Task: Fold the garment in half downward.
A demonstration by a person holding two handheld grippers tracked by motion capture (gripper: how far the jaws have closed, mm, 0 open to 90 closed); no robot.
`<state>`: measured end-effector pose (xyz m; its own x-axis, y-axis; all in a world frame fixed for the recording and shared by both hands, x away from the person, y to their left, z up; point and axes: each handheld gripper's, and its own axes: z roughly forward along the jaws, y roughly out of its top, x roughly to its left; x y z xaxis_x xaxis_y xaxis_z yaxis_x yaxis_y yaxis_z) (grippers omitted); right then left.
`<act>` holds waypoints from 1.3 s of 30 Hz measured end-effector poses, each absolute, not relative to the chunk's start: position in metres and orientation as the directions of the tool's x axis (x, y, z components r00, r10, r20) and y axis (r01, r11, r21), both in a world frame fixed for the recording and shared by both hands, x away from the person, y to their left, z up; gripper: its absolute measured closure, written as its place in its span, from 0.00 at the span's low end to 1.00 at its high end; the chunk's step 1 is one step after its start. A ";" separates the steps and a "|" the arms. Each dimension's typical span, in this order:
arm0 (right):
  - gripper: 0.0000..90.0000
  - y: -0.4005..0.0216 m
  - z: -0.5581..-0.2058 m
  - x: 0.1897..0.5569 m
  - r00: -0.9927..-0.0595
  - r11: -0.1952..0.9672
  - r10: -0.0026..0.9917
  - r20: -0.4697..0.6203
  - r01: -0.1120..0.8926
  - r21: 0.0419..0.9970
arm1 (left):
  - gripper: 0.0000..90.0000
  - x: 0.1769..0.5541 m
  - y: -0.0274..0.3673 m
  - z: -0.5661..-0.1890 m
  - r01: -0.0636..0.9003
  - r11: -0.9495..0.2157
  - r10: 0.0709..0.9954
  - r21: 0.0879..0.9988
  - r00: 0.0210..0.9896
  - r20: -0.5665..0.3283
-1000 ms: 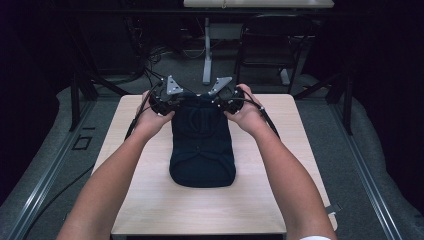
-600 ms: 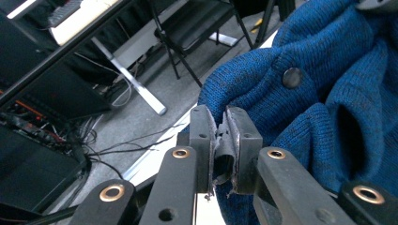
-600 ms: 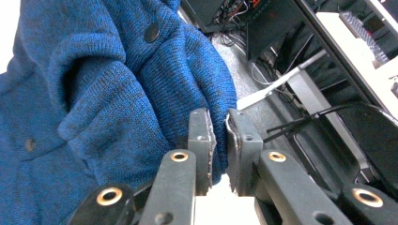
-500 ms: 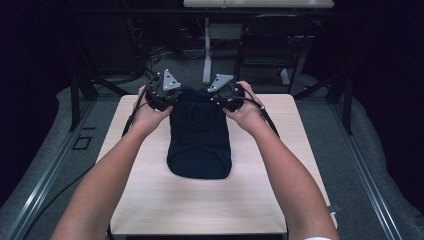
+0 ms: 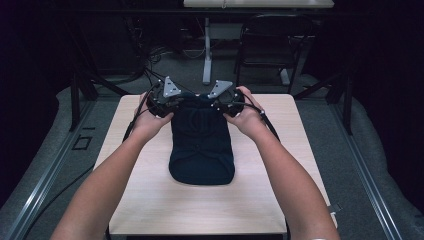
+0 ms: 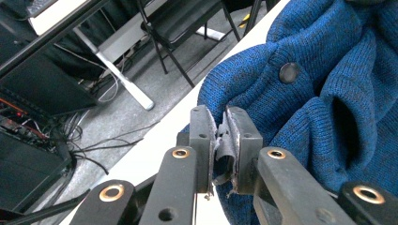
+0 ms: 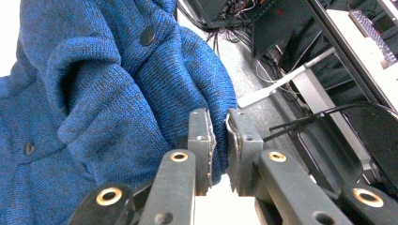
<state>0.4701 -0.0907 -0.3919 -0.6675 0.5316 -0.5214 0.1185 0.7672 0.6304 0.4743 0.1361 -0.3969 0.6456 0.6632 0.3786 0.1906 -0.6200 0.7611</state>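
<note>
A dark blue knitted garment (image 5: 201,145) with round buttons lies folded lengthwise on the wooden table (image 5: 150,195). My left gripper (image 5: 167,102) is shut on its far left corner, and my right gripper (image 5: 222,102) is shut on its far right corner. In the left gripper view the jaws (image 6: 220,140) pinch a fold of the blue knit (image 6: 300,89) beside a dark button (image 6: 288,72). In the right gripper view the jaws (image 7: 220,136) clamp the edge of the knit (image 7: 108,103), near another button (image 7: 148,35). The far end of the garment is lifted off the table.
Beyond the table's far edge stand a black chair (image 5: 272,45), a white table leg (image 5: 206,55) and tangled cables (image 5: 150,55) on the grey floor. Metal rails (image 5: 45,185) run along both sides of the table. Bare wood lies near me.
Both hands have carried the garment's far end slightly up and away from me, and the near hem has slid a little farther along the table. Both grips are unchanged.
</note>
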 end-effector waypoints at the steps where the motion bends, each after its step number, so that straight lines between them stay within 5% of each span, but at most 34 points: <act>1: 0.90 -0.091 -0.390 0.470 -0.665 0.770 0.531 -0.526 0.119 0.627 | 0.91 0.475 0.136 -0.395 0.188 -0.619 0.665 0.762 0.642 0.381; 12: 0.89 -0.087 -0.366 0.467 -0.629 0.747 0.549 -0.551 0.072 0.661 | 0.91 0.473 0.140 -0.376 0.151 -0.608 0.679 0.780 0.608 0.412; 39: 0.89 -0.094 -0.409 0.455 -0.662 0.767 0.527 -0.533 0.100 0.634 | 0.91 0.460 0.131 -0.416 0.165 -0.637 0.642 0.753 0.654 0.400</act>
